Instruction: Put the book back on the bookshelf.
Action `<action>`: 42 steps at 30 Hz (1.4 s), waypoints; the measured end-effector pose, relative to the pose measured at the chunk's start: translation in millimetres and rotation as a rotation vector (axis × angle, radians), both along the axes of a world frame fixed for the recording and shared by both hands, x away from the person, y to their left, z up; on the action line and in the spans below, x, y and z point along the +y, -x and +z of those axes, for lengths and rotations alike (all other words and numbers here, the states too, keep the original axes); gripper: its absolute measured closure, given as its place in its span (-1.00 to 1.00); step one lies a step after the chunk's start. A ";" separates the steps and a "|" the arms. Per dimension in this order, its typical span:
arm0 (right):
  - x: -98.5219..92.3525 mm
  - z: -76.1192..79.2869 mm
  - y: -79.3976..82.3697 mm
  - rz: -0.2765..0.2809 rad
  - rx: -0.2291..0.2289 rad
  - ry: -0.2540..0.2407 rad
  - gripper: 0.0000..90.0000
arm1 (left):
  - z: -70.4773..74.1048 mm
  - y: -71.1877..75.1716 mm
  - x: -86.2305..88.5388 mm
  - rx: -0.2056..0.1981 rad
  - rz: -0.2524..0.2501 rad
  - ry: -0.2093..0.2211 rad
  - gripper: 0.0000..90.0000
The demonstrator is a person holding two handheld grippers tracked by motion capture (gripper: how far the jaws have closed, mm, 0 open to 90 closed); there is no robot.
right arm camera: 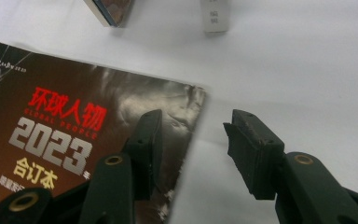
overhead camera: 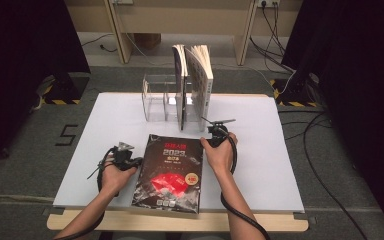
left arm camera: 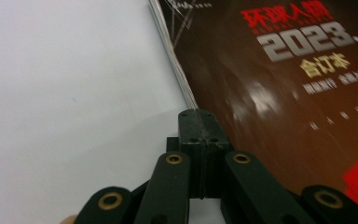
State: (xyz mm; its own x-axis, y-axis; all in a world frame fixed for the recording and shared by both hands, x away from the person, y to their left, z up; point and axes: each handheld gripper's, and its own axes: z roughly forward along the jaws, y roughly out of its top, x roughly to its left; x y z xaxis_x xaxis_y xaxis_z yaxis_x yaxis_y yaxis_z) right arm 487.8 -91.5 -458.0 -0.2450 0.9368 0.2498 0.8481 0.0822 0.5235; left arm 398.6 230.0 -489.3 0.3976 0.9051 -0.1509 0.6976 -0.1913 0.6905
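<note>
A large dark book (overhead camera: pixel 170 172) is lying flat and face up on a white table (overhead camera: pixel 105 120), just in front of the person. Its long axis is running from the near table edge toward the far edge, leaning slightly to the right at the top, and its title end is pointing away from the person. The near end is sitting at the near edge of the white top.

The left gripper (overhead camera: pixel 130 161) is resting beside the book's left edge, with its jaws pressed together and nothing between them. In the left gripper view, the closed tip (left arm camera: pixel 196 122) is meeting the stacked page edges of that side. The right gripper (overhead camera: pixel 215 134) is sitting at the book's far right corner with its jaws spread; in the right gripper view one jaw is over the cover and the other is over bare table, with the book's right edge between them.

Bare white table is lying open to the left and right of the book. Beyond it, upright books (overhead camera: pixel 195 85) are standing in a clear rack (overhead camera: pixel 155 97).

The cover is showing red Chinese characters, "GLOBAL PEOPLE", a large silver "2023" and a line of yellow characters.
</note>
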 end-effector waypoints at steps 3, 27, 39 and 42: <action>4.3 -2.5 -5.7 0.011 0.008 -0.006 0.20 | -0.4 10.2 -1.0 -0.004 -0.011 0.003 0.99; 13.3 -11.0 -32.7 0.056 0.011 -0.012 0.15 | 6.6 32.5 -3.5 -0.049 -0.016 0.094 0.47; 13.0 -14.0 -35.9 0.055 -0.008 -0.036 0.15 | -0.1 35.2 -10.6 -0.028 -0.045 0.077 0.43; 12.5 -15.3 -33.6 0.046 -0.017 -0.051 0.15 | -1.0 35.1 -10.4 -0.018 -0.043 0.074 0.45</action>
State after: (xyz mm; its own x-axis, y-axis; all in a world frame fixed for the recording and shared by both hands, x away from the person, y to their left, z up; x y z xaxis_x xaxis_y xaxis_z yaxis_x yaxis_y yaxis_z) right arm 521.4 -79.1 -473.3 -0.2919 0.9106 0.2924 0.8349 0.0935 0.5423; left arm 363.5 219.6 -490.3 0.4391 0.8738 -0.2089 0.6771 -0.1690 0.7162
